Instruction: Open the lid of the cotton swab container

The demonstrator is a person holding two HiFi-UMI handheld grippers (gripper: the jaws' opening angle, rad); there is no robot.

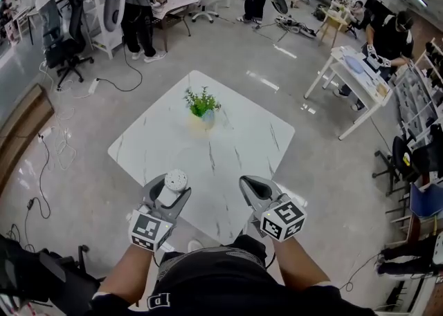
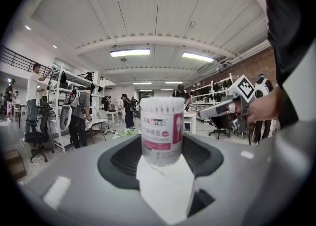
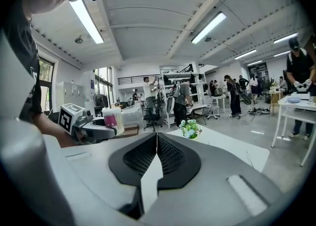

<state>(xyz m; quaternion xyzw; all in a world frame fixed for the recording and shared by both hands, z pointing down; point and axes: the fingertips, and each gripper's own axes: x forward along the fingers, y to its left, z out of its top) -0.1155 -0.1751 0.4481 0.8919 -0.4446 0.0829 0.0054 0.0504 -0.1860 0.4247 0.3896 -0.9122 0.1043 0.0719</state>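
Note:
The cotton swab container (image 2: 162, 131) is a clear round tub with a pink and white label and its lid on top. It stands upright between the jaws of my left gripper (image 2: 162, 157), which is shut on its lower part. In the head view the container (image 1: 175, 181) shows its round white top inside the left gripper (image 1: 170, 191), over the near edge of the table. My right gripper (image 1: 250, 184) hovers beside it to the right, apart from it, with its jaws shut and nothing between them. In the right gripper view the jaws (image 3: 157, 139) meet in a closed line and the container (image 3: 111, 118) is off to the left.
A white marble-pattern table (image 1: 235, 143) lies ahead with a small potted plant (image 1: 202, 105) at its middle. Around it are office chairs, a white side table (image 1: 356, 76) at the right, cables on the floor at the left, and several people standing at the back.

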